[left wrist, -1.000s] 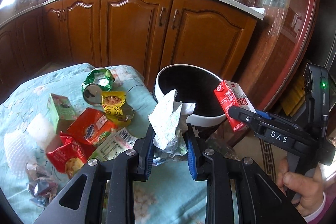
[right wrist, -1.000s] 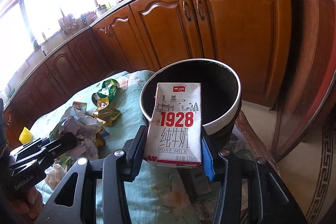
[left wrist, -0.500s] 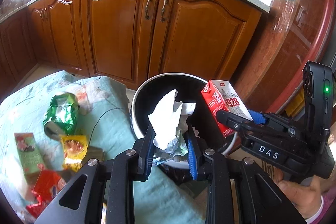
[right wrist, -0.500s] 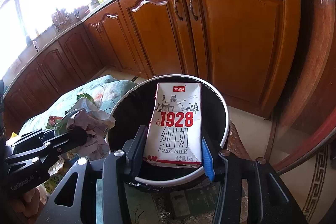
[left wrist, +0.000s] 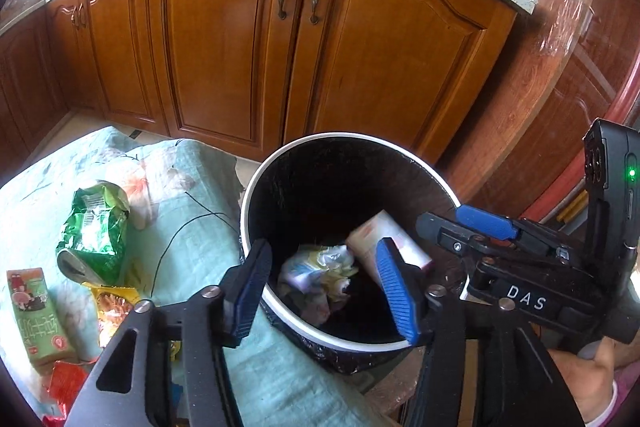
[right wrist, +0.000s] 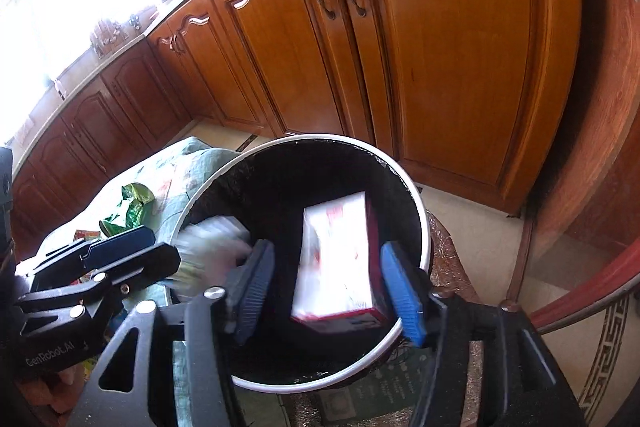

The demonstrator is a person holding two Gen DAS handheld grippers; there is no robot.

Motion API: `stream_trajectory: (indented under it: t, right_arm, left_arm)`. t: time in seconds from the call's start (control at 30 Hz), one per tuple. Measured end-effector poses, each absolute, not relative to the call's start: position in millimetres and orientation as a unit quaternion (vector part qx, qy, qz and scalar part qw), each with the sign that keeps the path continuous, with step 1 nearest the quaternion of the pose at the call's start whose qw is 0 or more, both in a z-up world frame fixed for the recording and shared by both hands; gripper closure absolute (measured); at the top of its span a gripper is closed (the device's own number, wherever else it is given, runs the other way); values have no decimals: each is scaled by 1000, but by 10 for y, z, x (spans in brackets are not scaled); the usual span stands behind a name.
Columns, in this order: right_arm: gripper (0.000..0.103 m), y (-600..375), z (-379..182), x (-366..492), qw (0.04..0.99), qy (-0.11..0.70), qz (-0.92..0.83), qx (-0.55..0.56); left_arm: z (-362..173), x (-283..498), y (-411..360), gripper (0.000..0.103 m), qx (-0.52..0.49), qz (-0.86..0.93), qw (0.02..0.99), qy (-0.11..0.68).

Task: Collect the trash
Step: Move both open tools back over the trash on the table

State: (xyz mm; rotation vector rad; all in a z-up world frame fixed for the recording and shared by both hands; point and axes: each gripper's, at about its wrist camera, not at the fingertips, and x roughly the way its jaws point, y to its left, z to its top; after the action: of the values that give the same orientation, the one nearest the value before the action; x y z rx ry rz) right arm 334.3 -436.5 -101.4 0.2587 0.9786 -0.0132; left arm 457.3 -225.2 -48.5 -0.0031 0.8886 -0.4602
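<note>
Both your grippers hover over bin (left wrist: pixel 442 183), fingers spread apart, nothing clamped. Left gripper (left wrist: pixel 324 287) sits above crumpled paper wad (left wrist: pixel 320 273); right gripper (right wrist: pixel 326 291) above milk carton (right wrist: pixel 336 263), blurred, apparently dropping inside bin. More wrappers, like green bag (left wrist: pixel 96 223), wait on cloth-covered counter (left wrist: pixel 192 239) beside bin.

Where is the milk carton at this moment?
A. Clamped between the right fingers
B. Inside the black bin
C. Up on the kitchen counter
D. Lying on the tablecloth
B: the milk carton shows blurred within the bin, clear of the open right gripper, beside the crumpled paper.
</note>
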Motion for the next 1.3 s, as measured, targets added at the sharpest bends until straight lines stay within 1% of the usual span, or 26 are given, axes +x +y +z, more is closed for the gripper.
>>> stream_trajectory:
  t: [0.07, 0.1, 0.2, 0.27, 0.33, 0.4, 0.47, 0.8, 1.07, 1.3]
  right_arm:
    - [40, -4391, -995, 3322, 876, 464, -9, 129]
    - [39, -4397, -970, 3291, 878, 460, -8, 134]
    - [30, -4387, -899, 3210, 882, 447, -4, 151]
    - [21, -4345, -838, 3125, 887, 433, 2, 160]
    - [15, -4286, -787, 3027, 890, 424, 4, 169]
    - [13, -4220, -756, 2922, 890, 418, 10, 181]
    - [9, -4146, -726, 2813, 892, 412, 14, 189]
    - [8, -3718, -781, 2413, 880, 418, 35, 225]
    - [8, -3316, -833, 2139, 872, 434, 59, 218]
    - [8, -2980, -829, 1975, 868, 441, 87, 212]
  left_arm:
    - [-445, 4508, -2203, 41, -3, -218, 880, 422]
    - [-423, 4469, -2173, 37, -7, -217, 882, 419]
    - [-370, 4304, -2039, 30, -20, -214, 887, 409]
    - [-329, 4158, -1931, 29, -28, -212, 890, 403]
    - [-297, 4002, -1835, 27, -32, -206, 896, 393]
    - [-278, 3826, -1685, 24, -35, -197, 903, 380]
    - [-271, 3626, -1547, 23, -39, -188, 909, 369]
    - [-301, 2876, -899, 23, -74, -150, 917, 363]
    - [-200, 2404, -336, 23, -113, -120, 920, 355]
    - [-248, 2145, 107, 23, -130, -79, 918, 365]
